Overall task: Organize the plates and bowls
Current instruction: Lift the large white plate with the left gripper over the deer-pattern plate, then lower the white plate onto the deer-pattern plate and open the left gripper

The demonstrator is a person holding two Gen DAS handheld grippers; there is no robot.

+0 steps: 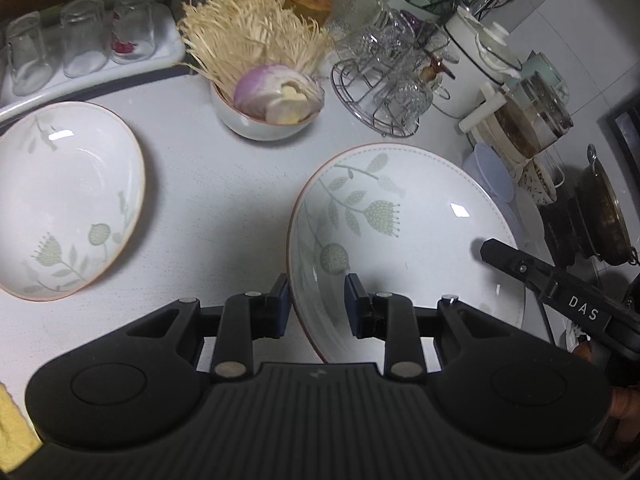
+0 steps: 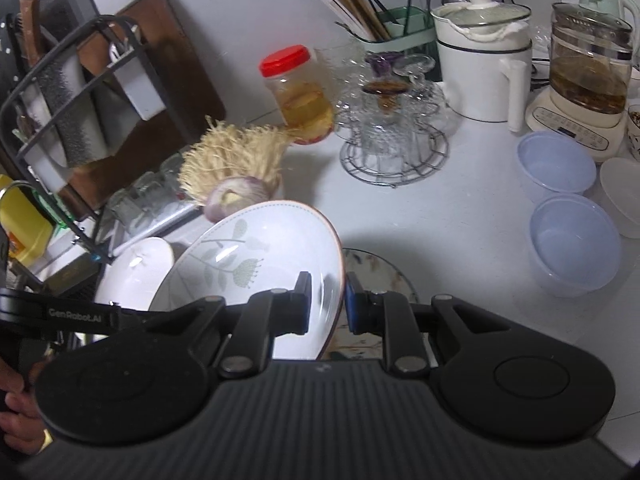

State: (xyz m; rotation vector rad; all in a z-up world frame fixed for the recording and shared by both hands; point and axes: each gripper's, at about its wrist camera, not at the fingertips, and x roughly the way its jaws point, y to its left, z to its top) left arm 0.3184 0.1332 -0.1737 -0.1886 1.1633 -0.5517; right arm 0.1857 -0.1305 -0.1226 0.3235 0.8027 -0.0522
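Item, white desk (image 1: 224, 184): one large leaf-patterned bowl (image 1: 400, 240), raised and tilted between both tools, left gripper (image 1: 318, 304) and right gripper (image 2: 326, 304) each clamped on opposite rims. Second matching bowl (image 1: 68, 200) rests apart, left. Glazed ceramic, likely heavy, rigid, slippery, breakable; best gripped at rim.

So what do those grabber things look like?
Both are matte black plastic. The left gripper and right gripper each have two hinged fingers with blue pads, silver pivot pins and a ribbed body. White lettering marks their sides: "DAS" and "GenRobot.AI".
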